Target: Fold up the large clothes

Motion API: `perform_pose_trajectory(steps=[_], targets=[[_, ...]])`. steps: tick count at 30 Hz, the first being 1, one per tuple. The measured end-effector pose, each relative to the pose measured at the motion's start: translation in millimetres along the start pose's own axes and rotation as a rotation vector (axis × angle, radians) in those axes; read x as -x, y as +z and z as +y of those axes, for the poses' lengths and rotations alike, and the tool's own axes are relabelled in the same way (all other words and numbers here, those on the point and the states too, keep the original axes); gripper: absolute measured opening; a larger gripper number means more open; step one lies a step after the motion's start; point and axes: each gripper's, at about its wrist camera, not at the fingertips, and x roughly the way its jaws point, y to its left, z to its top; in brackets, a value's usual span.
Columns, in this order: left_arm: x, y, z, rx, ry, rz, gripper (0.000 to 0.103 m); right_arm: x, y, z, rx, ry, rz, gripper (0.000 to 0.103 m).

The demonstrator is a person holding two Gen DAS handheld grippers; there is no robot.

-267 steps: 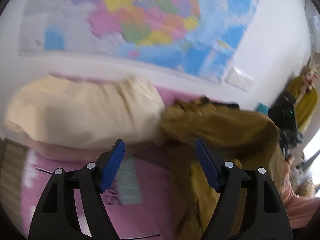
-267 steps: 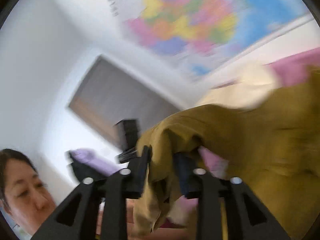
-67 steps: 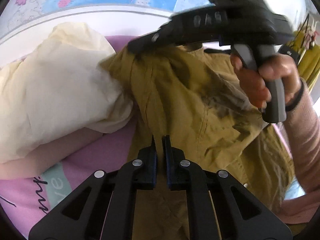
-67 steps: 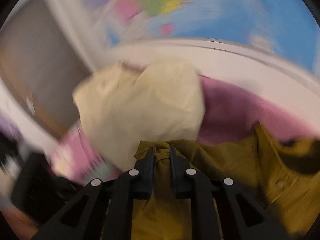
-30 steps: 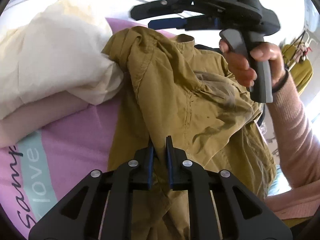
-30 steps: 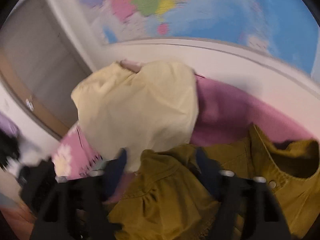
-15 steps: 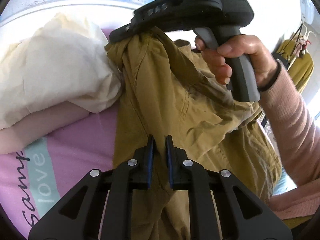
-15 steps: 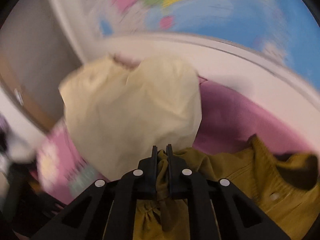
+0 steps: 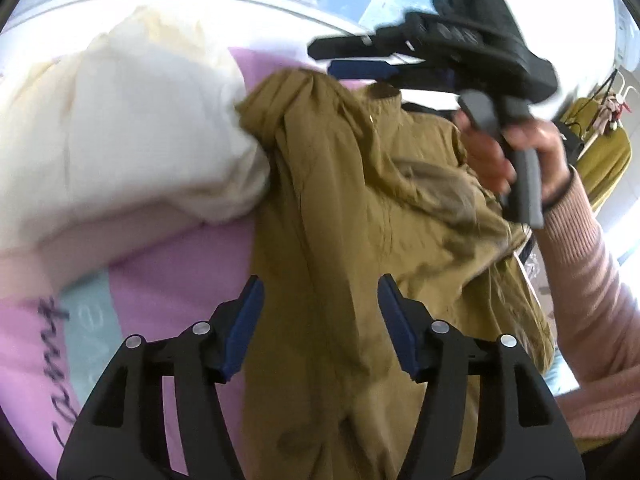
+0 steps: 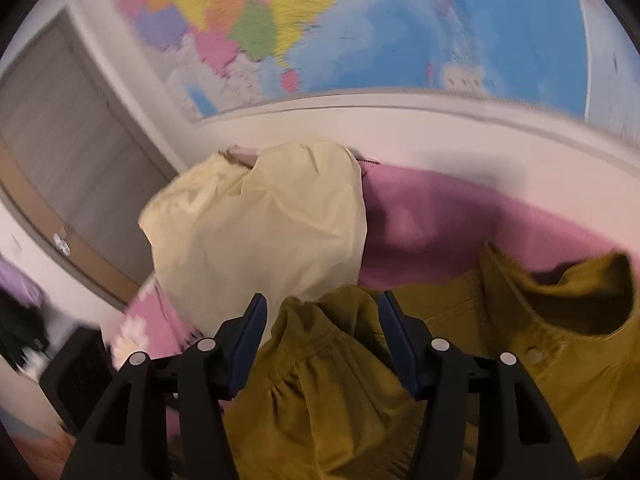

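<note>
Dark cursive lettering is running along the pink sheet [image 9: 168, 280] at the left edge of the left wrist view, only partly legible as something like "amt". Faint pale letters are showing on the sheet's light blue band [image 9: 90, 312], too blurred to read. The wall map [image 10: 360, 28] in the right wrist view is carrying print too small and smeared to make out.
</note>
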Motion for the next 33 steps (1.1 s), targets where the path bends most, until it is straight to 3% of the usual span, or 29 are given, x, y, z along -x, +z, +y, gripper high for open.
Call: perform_pose_trajectory(steps=[3, 4, 5, 6, 7, 11, 13, 14, 15, 18, 20, 21, 22, 23, 25, 29, 33], targets=[[-9.7, 17.8, 0.4, -0.008, 0.007, -0.012, 0.058, -3.8, -8.2, 8.8, 0.076, -0.029, 0.053, 0.06], [-13.9, 23.2, 1.1, -0.019, 0.031, -0.011, 0.053, -5.0, -12.8, 10.5, 0.094, -0.034, 0.064, 0.06], [-20.5, 26.3, -1.1, -0.028, 0.034, -0.004, 0.036, -5.9, -19.0, 11.2, 0.117, -0.051, 0.074, 0.052], [-25.1, 27.0, -2.0, -0.028, 0.024, 0.01, 0.024, -7.5, -26.3, 10.9, 0.131, -0.042, 0.099, 0.026], [-30.5, 27.4, -2.1, -0.02, 0.018, 0.031, 0.009, -8.6, -31.9, 8.9, 0.133, -0.027, 0.127, 0.013], [-28.0, 16.5, -18.6, -0.102, 0.055, 0.02, 0.005, 7.6, -48.7, 2.3, 0.154, -0.016, 0.138, 0.01], [-21.6, 12.2, -17.6, -0.098, 0.056, 0.012, 0.005, 17.0, -52.5, -5.4, 0.131, -0.048, 0.139, 0.029], [-16.9, 12.2, -11.8, -0.073, 0.06, 0.004, 0.005, 25.6, -55.8, -8.8, 0.131, -0.109, 0.12, 0.053], [-14.0, 12.4, -5.7, -0.047, 0.062, -0.005, 0.005, 35.2, -60.3, -11.9, 0.132, -0.146, 0.102, 0.068], [8.8, 17.9, 28.2, 0.059, 0.083, -0.064, 0.005, 72.4, -78.5, -24.6, 0.106, -0.195, 0.03, 0.068], [23.1, 21.3, 51.5, 0.113, 0.124, -0.09, 0.007, 109.0, -100.4, -44.1, 0.044, -0.276, -0.033, 0.07], [28.9, 21.6, 60.9, 0.146, 0.137, -0.091, 0.01, 126.9, -113.7, -56.3, 0.001, -0.311, -0.056, 0.073], [33.4, 21.3, 65.5, 0.165, 0.152, -0.08, 0.022, 139.1, -124.1, -64.9, -0.032, -0.337, -0.072, 0.073], [37.7, 20.7, 61.9, 0.159, 0.168, -0.083, 0.035, 154.3, -139.0, -75.7, -0.073, -0.366, -0.09, 0.073], [51.5, 19.5, 50.7, 0.1, 0.164, -0.114, 0.048, 174.3, -165.0, -93.7, -0.145, -0.392, -0.105, 0.075], [64.7, 28.3, 1.2, -0.088, 0.131, -0.161, 0.056, 199.5, -213.9, -122.8, -0.295, -0.433, -0.127, 0.08], [32.3, 44.5, -12.5, -0.147, 0.091, -0.063, 0.055, 198.5, -237.0, -130.3, -0.368, -0.372, -0.142, 0.083]])
